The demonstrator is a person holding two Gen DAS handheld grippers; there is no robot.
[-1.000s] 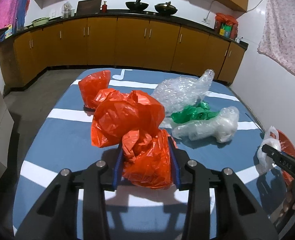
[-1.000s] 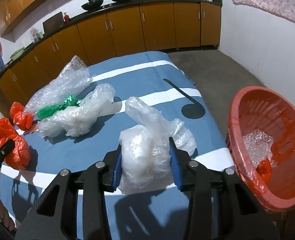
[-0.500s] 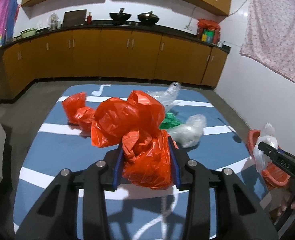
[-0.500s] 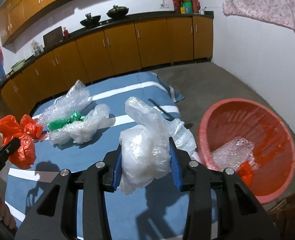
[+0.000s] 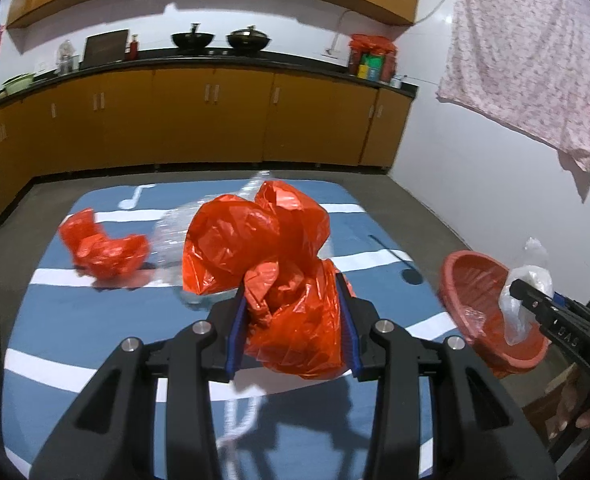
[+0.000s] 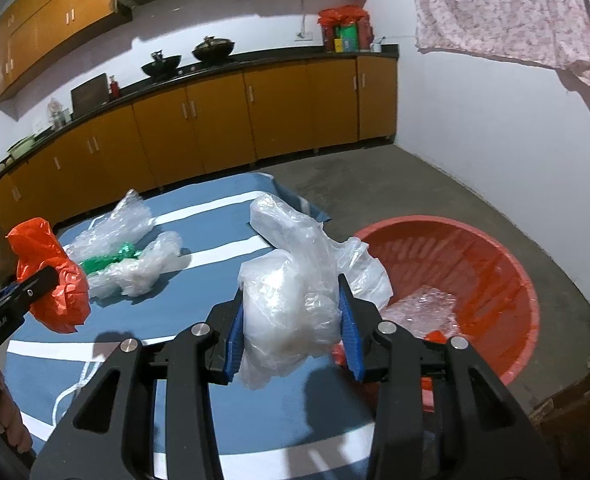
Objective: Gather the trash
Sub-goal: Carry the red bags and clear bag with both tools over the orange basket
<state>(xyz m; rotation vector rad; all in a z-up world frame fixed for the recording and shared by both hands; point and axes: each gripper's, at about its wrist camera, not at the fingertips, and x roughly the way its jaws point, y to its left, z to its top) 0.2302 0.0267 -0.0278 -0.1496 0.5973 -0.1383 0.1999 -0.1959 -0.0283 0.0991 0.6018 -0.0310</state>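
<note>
My left gripper (image 5: 293, 322) is shut on a crumpled orange plastic bag (image 5: 263, 252), held above the blue striped mat (image 5: 75, 320). My right gripper (image 6: 291, 330) is shut on a clear plastic bag (image 6: 295, 284), held by the rim of the red basin (image 6: 507, 280), which has bubble wrap and an orange scrap inside. The basin (image 5: 475, 300) and the right gripper's bag (image 5: 523, 292) also show in the left wrist view. On the mat lie a second orange bag (image 5: 103, 248), clear bubble wrap (image 6: 111, 228), a green bag (image 6: 107, 260) and another clear bag (image 6: 147, 264).
Orange kitchen cabinets (image 6: 215, 120) with a black counter run along the far wall. A patterned cloth (image 5: 527, 60) hangs on the white wall at the right. Grey concrete floor (image 6: 435, 188) surrounds the mat. A white cord (image 5: 239, 412) lies on the mat near me.
Both grippers have risen and swung right with their bags. The red basin has come closer to the middle in the right wrist view and into the left wrist view.
</note>
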